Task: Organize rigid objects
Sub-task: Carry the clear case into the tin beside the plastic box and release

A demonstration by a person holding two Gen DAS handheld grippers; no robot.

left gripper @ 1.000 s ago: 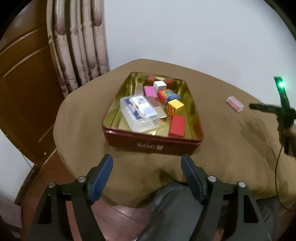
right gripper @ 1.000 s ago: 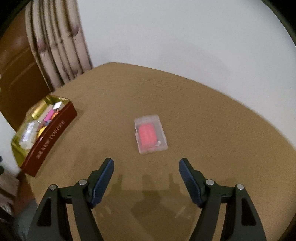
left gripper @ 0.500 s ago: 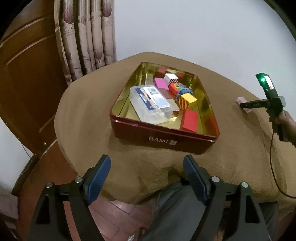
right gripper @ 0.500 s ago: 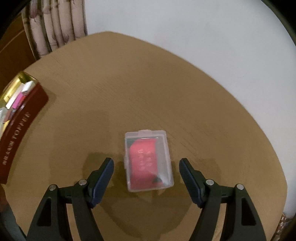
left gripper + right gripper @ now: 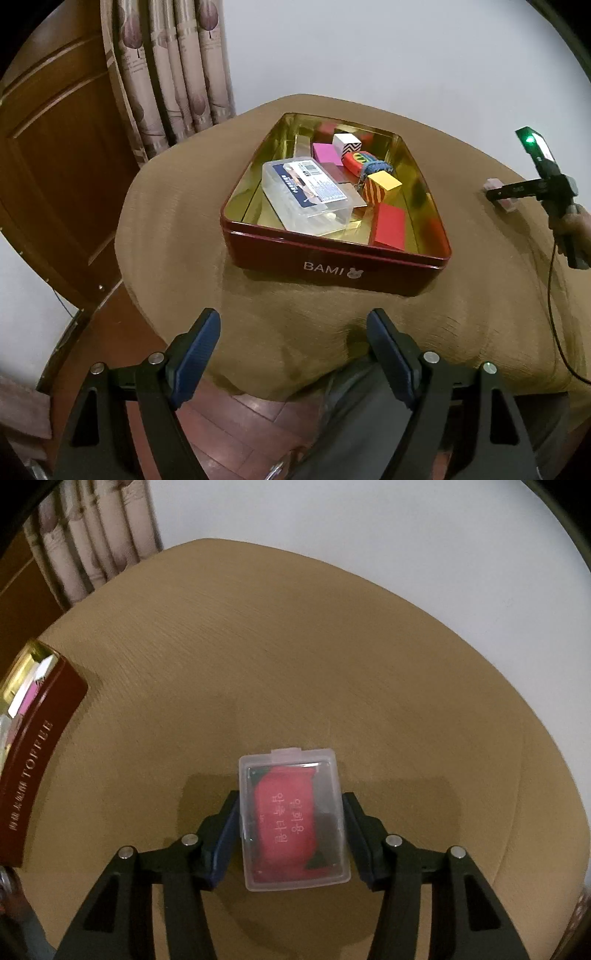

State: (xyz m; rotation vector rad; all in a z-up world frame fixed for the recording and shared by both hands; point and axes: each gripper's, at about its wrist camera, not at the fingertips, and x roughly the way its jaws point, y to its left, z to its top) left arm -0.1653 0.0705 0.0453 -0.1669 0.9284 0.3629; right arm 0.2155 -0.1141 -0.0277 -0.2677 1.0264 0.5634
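A small clear plastic case with a red card (image 5: 291,821) lies on the tan table. My right gripper (image 5: 291,805) is shut on its two long sides. In the left wrist view the same case (image 5: 496,190) shows small at the far right, with the right gripper (image 5: 496,194) on it. A red tin with a gold inside (image 5: 332,254) sits mid-table and holds a larger clear box (image 5: 306,192) and several coloured blocks (image 5: 384,184). My left gripper (image 5: 293,332) is open and empty, at the near table edge short of the tin.
The tin (image 5: 33,760) also shows at the left edge of the right wrist view. A wooden door (image 5: 48,166) and a curtain (image 5: 166,74) stand left of the table. A white wall is behind. The table's rounded edge (image 5: 258,384) drops off near my left gripper.
My right gripper moved forward over the small clear case and shut on its sides. My left gripper moved closer to the tin.
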